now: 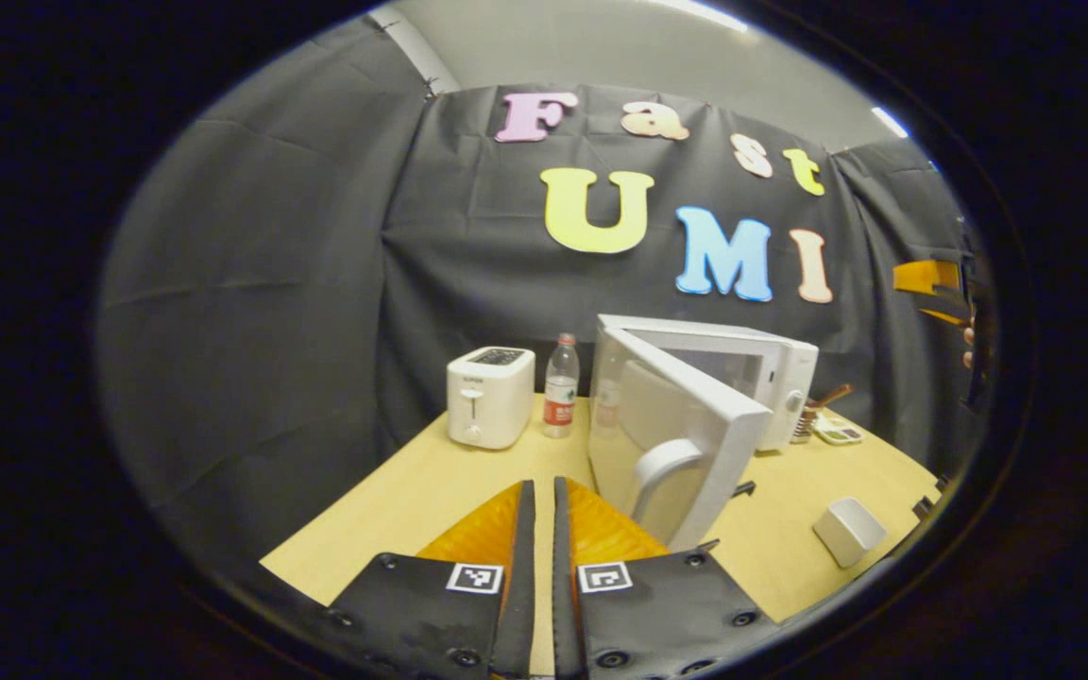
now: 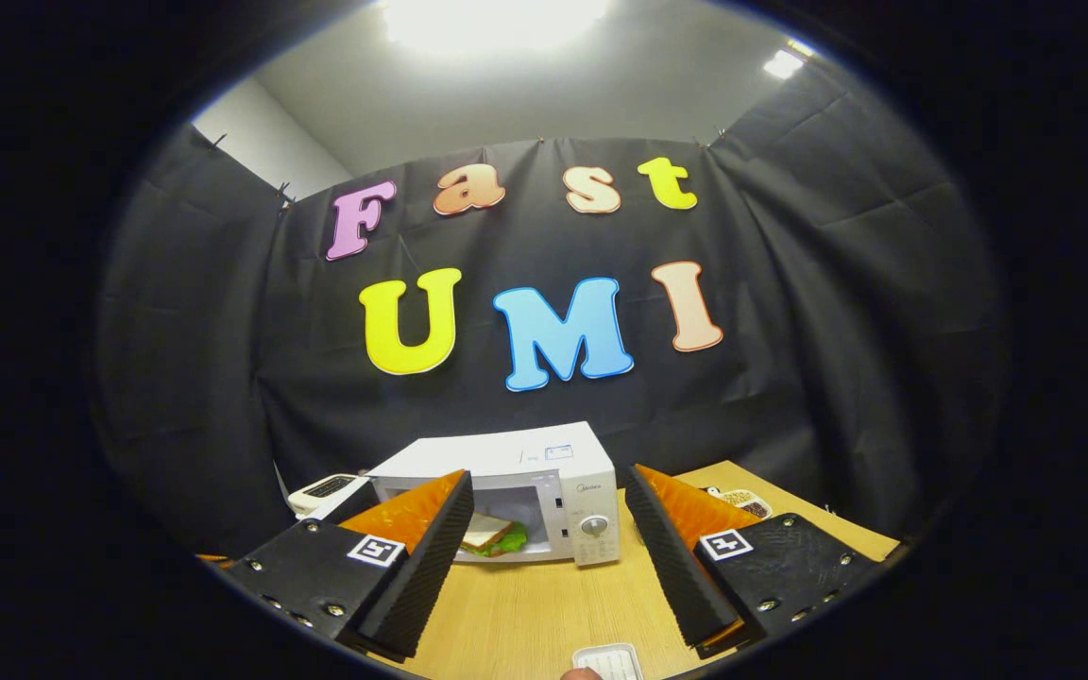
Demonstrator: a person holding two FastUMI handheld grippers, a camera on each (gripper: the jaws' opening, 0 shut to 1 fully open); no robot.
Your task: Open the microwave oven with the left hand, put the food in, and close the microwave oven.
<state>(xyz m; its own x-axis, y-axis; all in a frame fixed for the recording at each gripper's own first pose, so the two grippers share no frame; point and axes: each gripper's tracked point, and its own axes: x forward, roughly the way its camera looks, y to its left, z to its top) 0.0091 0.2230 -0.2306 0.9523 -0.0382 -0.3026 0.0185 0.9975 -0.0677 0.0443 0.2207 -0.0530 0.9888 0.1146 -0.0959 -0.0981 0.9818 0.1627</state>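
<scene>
The white microwave [image 1: 780, 373] stands on the wooden table [image 1: 431, 482] with its door [image 1: 695, 401] swung wide open towards me, its curved handle [image 1: 662, 463] just right of my left gripper [image 1: 544, 484]. That gripper is shut with nothing between its orange-backed fingers. In the right gripper view the microwave [image 2: 506, 460] faces me with its cavity open, and the food, a sandwich [image 2: 492, 535] with green lettuce, lies inside. My right gripper [image 2: 549, 477] is open and empty, held in front of the oven a little back from it. It also appears at the far right [image 1: 926, 281] with a hand.
A white toaster [image 1: 490, 397] and a water bottle [image 1: 560, 385] stand left of the microwave. A small white box [image 1: 848, 531] lies at the table's right front. A dish of small items [image 2: 742, 498] sits right of the oven, and a white keypad-like object [image 2: 608, 661] lies near the front edge.
</scene>
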